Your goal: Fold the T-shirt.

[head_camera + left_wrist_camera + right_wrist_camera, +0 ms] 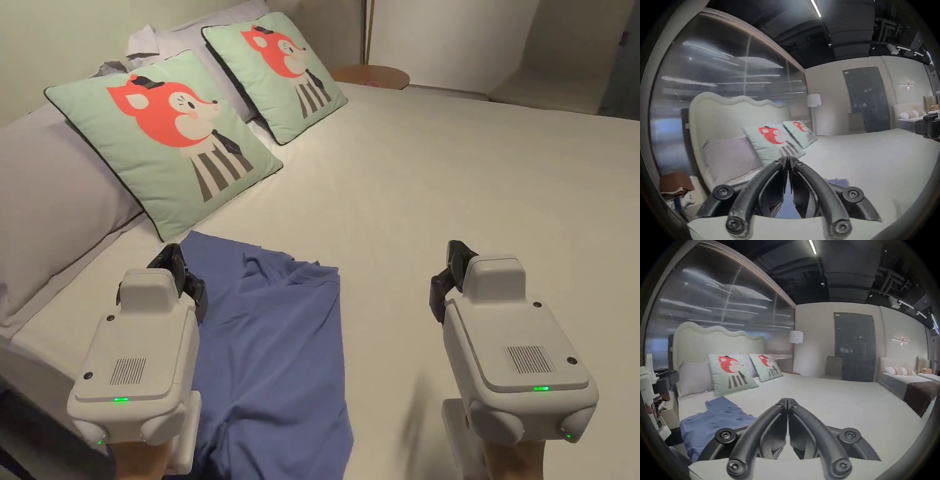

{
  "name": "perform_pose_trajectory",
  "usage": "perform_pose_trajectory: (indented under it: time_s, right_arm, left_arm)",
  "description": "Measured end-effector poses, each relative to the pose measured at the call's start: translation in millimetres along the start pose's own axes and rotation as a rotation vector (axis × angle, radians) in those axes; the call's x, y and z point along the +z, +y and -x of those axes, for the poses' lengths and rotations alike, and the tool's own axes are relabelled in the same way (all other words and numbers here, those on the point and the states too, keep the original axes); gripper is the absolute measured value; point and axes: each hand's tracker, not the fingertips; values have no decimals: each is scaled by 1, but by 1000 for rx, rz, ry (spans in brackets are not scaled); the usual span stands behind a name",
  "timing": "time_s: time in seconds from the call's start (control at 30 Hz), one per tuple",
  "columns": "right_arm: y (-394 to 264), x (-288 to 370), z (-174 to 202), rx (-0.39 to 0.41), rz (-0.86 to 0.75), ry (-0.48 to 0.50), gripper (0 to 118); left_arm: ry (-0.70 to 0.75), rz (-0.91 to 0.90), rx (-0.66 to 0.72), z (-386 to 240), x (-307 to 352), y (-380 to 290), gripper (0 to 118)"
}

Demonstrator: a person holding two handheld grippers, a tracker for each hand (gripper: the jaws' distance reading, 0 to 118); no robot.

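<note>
Plainly spread on the near left part of the bed (437, 162): a blue T-shirt (275, 350), rumpled and creased, lower part reaching the near edge of the mattress, upper part ending just short of the nearer fox cushion (165, 134). Behind that, a second fox cushion (281, 69), both propped against pale pillows (50, 200) at the headboard (718, 337).

Left gripper (178, 269) held over the shirt's left edge, near its upper corner; jaws clenched tip to tip in the left gripper view (788, 162), nothing pinched between them, blue cloth visible below through the gap further back. Whether touching the cloth or just above it: cannot tell.

Right gripper (451, 275) held above bare sheet, well apart from the shirt, to its right. Jaws likewise pressed together and empty in the right gripper view (787, 404), with the shirt (713, 421) lying off to the left.

Further back: a round wooden side table (372, 76) beyond the far cushion, a white lamp (795, 337) by the wall, a dark door (854, 347), and another bed (907, 379) off to the right.
</note>
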Motion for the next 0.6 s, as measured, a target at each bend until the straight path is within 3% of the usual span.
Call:
perform_pose_trajectory:
  time_s: [0.33, 0.43, 0.6]
  right_arm:
    - [-6, -16, 48, 5, 23, 124, 1]
    - [-7, -15, 47, 7, 28, 128, 1]
    - [-13, -13, 32, 17, 36, 102, 1]
  left_arm:
    - [137, 56, 6, 60, 19, -18, 0]
    - [118, 101, 35, 60, 13, -19, 0]
    - [3, 345, 120, 44, -20, -22, 1]
